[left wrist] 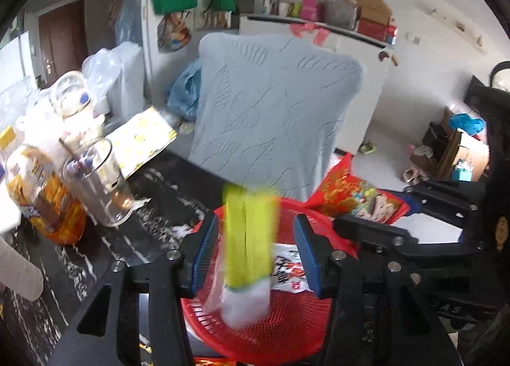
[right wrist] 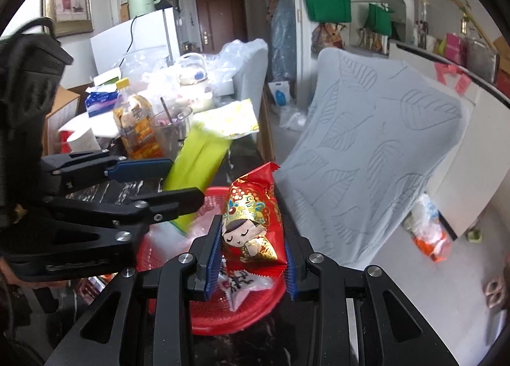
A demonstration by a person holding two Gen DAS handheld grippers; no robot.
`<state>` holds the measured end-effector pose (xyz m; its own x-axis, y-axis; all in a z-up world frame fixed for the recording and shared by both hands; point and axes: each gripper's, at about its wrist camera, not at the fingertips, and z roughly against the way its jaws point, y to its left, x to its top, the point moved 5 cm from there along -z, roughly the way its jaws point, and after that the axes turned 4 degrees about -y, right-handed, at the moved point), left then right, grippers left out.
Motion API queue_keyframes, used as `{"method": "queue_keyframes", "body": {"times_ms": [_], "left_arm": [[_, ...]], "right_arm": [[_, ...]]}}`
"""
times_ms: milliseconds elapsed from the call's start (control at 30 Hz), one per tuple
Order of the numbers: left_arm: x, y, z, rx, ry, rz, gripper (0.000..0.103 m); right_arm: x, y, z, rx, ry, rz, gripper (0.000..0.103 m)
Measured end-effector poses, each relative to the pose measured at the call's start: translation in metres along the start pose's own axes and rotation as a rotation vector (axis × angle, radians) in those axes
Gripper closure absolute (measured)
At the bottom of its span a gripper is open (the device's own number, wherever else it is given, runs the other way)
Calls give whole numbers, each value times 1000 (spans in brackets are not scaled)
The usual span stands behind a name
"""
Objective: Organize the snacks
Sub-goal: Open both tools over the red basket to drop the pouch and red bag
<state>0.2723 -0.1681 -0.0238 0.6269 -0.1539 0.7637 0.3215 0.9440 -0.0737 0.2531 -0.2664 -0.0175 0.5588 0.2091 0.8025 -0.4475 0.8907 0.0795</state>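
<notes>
Right wrist: tongs (right wrist: 251, 262) level (basket (right wrist: 223, 321) below)

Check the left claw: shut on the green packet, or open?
Open. Left claw pads stand clear of the green packet on both sides; the blurred packet is above the red basket. Whether it touches the basket: cannot tell.

We see a blurred yellow-green packet (left wrist: 250, 238) with a clear end, upright over our red mesh basket (left wrist: 287, 327). A white snack packet (right wrist: 242, 284) lies inside; a red cartoon-printed packet (right wrist: 253, 226) stands above it.
</notes>
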Motion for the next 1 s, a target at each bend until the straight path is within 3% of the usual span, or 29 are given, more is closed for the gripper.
{"method": "queue_keyframes", "body": {"times_ms": [67, 133, 833, 1000], "left_arm": [[-3, 4, -2, 15, 7, 3, 38], [-5, 8, -1, 19, -1, 16, 32], [-31, 25, 15, 64, 43, 40, 32], [-31, 24, 26, 73, 34, 40, 32]], "right_arm": [[-1, 0, -4, -5, 8, 4, 71], [-2, 1, -6, -5, 12, 6, 71], [-29, 9, -29, -35, 130, -14, 70], [-31, 8, -20, -58, 129, -24, 54]]}}
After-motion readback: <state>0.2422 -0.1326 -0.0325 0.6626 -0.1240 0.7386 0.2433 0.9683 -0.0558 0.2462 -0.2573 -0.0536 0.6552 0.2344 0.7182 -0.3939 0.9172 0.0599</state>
